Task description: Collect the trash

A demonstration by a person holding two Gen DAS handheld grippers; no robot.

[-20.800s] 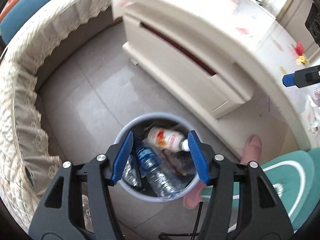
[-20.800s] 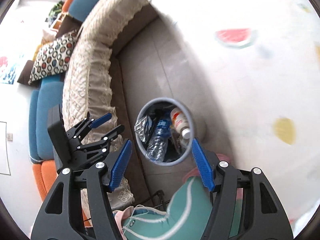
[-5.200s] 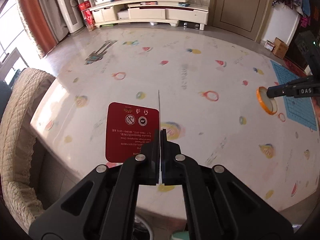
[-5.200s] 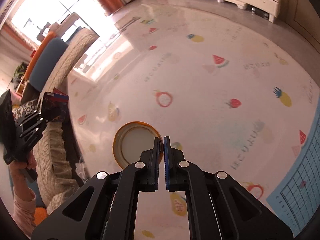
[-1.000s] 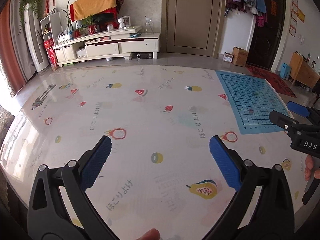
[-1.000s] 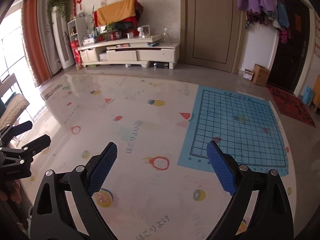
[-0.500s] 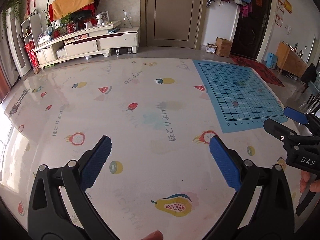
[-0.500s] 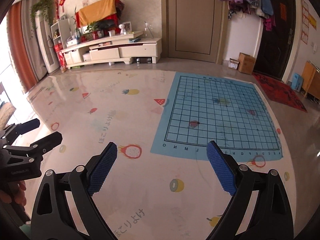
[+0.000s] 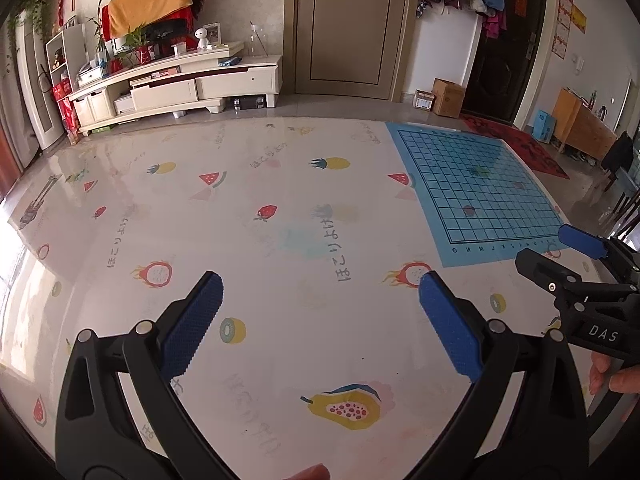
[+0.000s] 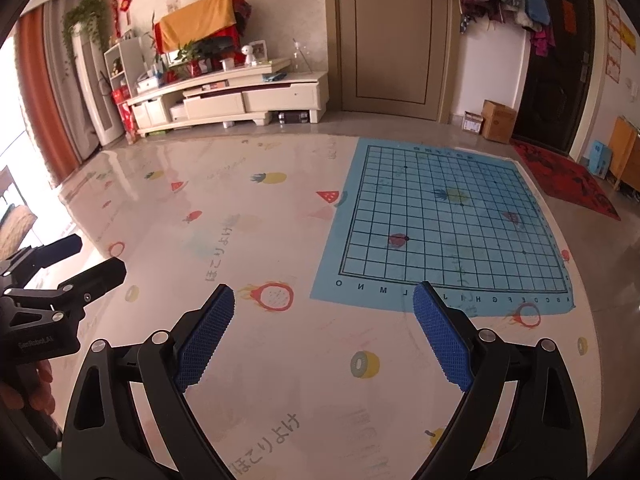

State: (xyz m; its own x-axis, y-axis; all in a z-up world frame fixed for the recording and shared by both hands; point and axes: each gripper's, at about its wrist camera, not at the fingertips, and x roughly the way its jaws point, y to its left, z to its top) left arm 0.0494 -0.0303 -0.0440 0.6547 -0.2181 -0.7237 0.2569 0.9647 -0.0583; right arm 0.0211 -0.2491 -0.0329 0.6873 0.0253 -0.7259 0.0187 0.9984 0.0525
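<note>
No trash and no bin show in either view. My left gripper [image 9: 320, 280] is open above a glossy table top [image 9: 280, 240] printed with fruit; nothing lies between its blue pads [image 9: 192, 320]. My right gripper [image 10: 324, 294] is open too and holds nothing, hovering over the same table near a blue grid board mat [image 10: 448, 224]. In the left wrist view the right gripper [image 9: 560, 252] shows at the right edge, held by a hand [image 9: 612, 372]. The left gripper [image 10: 80, 256] appears at the left edge of the right wrist view.
The blue grid mat [image 9: 480, 184] lies flat on the table's right part. Beyond the table stand a cream TV cabinet [image 10: 232, 100], a closed door [image 10: 392, 40], cardboard boxes [image 10: 492, 120] and a red doormat [image 10: 568, 184]. A sofa edge [image 10: 16, 220] shows far left.
Both grippers, shut on a red card and a round lid five seconds ago, are open and hold nothing. Over the last second both views swung right, the blue grid mat shifting left and nearer.
</note>
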